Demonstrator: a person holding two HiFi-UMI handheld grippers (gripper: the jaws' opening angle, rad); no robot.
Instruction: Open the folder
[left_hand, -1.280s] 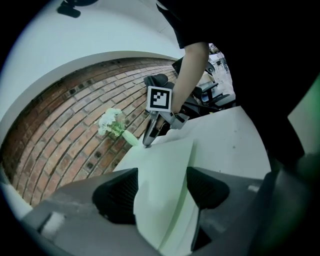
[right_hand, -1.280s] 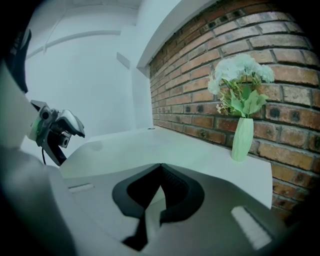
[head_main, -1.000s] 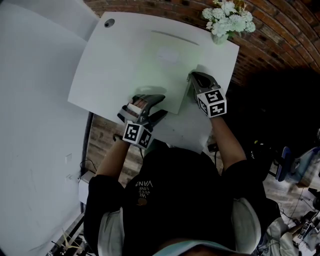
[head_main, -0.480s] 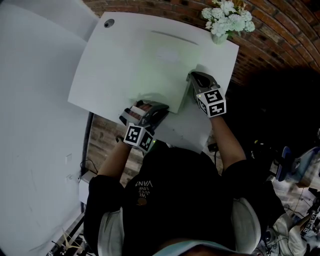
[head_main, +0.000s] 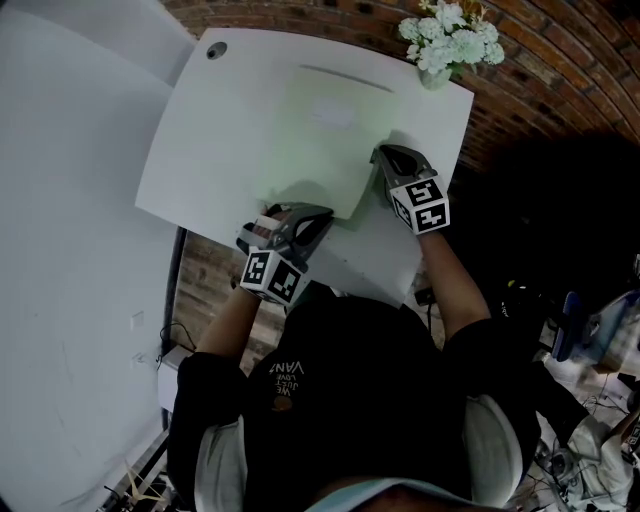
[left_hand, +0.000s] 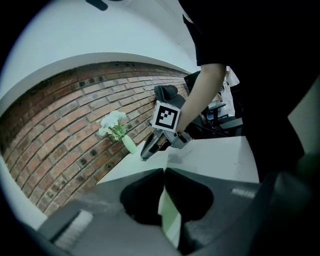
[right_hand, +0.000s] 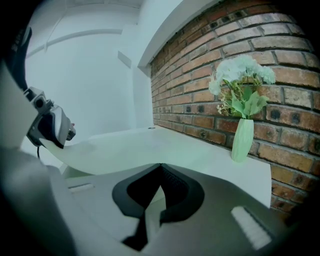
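The pale green folder (head_main: 310, 130) lies on the white table (head_main: 190, 150); the left claw (head_main: 310, 215) pinches its near edge, jaws pressed together on the sheet; the right claw (head_main: 379, 152) pinches its right corner. A vase of white flowers (head_main: 445, 45) stands beyond the right claw, beside the brick wall (head_main: 560, 60).

folder (head_main: 312, 140) looks like thin smooth matt plastic, table (head_main: 212, 130) under it smooth matt, wall (head_main: 560, 60) behind it rough brick.
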